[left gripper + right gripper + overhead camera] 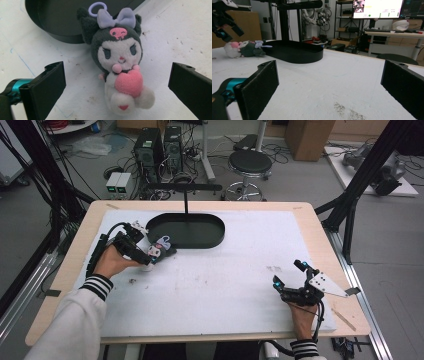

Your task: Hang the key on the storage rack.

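A small plush doll [120, 62] with a dark hood, a lilac bow and a pink heart lies on its back on the white mat, its head toward a black oval tray [62, 20]. My left gripper [117, 72] hovers over the doll, open, with one jaw on each side and neither touching it. In the high view the doll [160, 249] lies just off the tray's [186, 231] near left rim, with the left gripper [146, 244] beside it. My right gripper [288, 273] stands open and empty at the near right of the mat.
A black post with a crossbar [186, 200] rises at the tray's far side. The right gripper view looks across the bare mat [332, 82] to the tray [294, 51], the doll [244, 48] and the left gripper [224, 25]. The table edge [350, 285] runs close on the right.
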The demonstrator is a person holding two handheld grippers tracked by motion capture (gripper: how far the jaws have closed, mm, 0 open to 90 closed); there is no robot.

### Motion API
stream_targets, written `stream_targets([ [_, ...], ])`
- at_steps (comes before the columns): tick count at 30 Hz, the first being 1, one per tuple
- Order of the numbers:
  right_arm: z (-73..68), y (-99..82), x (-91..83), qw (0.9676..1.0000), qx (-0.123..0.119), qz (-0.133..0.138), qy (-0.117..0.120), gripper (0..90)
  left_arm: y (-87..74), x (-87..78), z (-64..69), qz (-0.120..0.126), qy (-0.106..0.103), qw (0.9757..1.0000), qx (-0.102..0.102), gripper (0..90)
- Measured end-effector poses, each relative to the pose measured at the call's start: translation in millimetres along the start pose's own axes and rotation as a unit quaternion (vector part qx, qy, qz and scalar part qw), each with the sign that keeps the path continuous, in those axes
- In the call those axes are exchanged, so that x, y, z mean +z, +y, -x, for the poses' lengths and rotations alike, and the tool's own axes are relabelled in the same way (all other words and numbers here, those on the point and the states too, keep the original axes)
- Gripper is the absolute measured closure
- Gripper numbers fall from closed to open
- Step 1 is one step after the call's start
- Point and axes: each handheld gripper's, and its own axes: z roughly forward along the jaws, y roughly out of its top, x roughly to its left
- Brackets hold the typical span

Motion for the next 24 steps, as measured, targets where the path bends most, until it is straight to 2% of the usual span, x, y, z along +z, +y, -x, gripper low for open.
stream_targets([
  [7,0.7,0.0,0.2,1.0,-0.003,0.002,0.0,0.5,0.3,13.3,4.2,-0.035,0.009,0.9993,0.011,1.7],
  [16,0.5,0.0,0.1,1.0,-0.002,0.002,0.0,0.5,-1.1,25.4,4.9,-0.075,0.011,0.9971,0.01,1.7],
  [24,0.7,-0.1,0.1,1.0,-0.002,0.002,0.0,0.5,-2.1,31.2,4.7,-0.095,0.012,0.9954,0.008,2.8],
])
